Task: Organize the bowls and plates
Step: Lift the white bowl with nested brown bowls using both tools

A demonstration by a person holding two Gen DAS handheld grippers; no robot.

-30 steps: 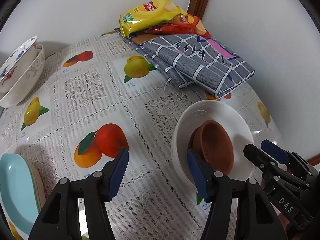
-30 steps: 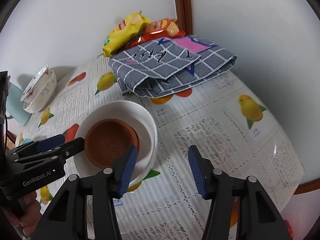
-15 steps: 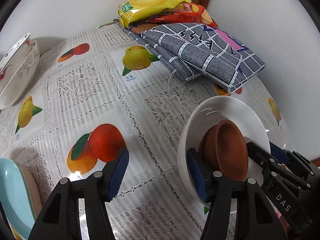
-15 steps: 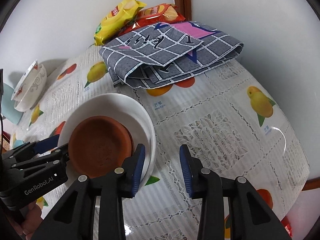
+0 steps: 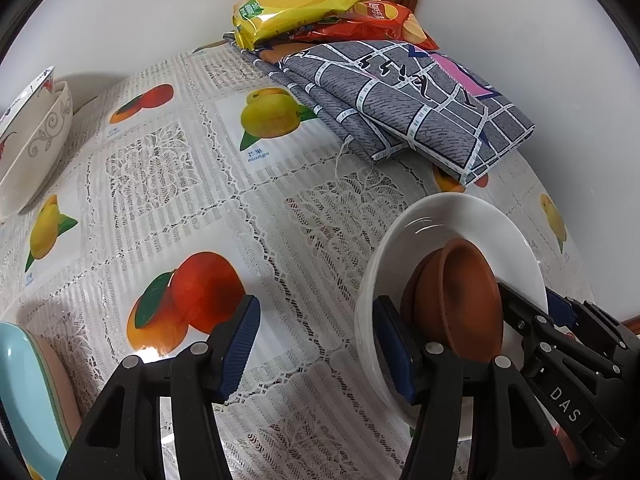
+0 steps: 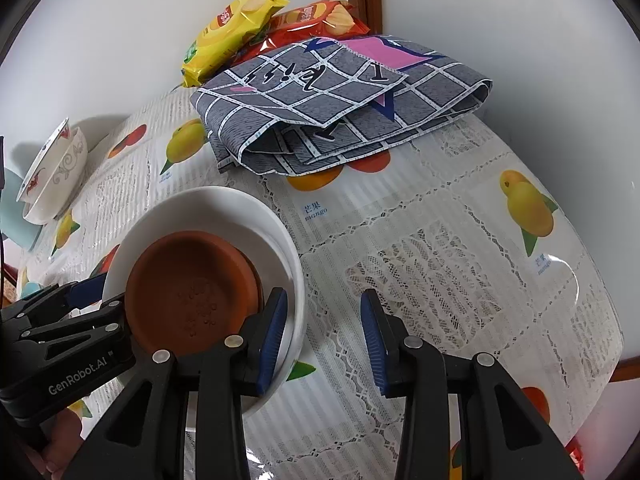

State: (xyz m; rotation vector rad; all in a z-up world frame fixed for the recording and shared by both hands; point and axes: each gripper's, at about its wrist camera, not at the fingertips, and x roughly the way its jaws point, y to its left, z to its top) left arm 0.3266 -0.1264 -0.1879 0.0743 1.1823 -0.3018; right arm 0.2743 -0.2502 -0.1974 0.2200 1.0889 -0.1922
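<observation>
Between the two claws, low in both views, the white bowl (image 6: 276, 236) with the brown dish (image 6: 192, 292) nested in it now sits tilted, its near edge raised; a second ago it lay flatter on the worktop (image 6: 440, 260). The right claw (image 6: 324, 334) has narrowed from a wider spread and come closer, so its left finger now stands inside the white rim against the brown dish while the other finger hangs outside over bare cloth. Its pads do not press on the rim; the jaws are part open with nothing clamped. The left claw (image 5: 316, 348) has stayed about as it was, half spread and gripping nothing, though its jaws are closing slightly; its right finger touches the bowl's outer wall on the side opposite the other claw. My reading is that the pair of dishes is being steadied from both sides for a lift or a shift.

Farther left, the stacked patterned bowls (image 5: 36, 144) wait by the wall, and the pale blue plate (image 5: 20, 400) lies at the near edge. Beyond, a folded grey cloth (image 6: 340, 108) and snack bags (image 6: 236, 28) fill the far corner.
</observation>
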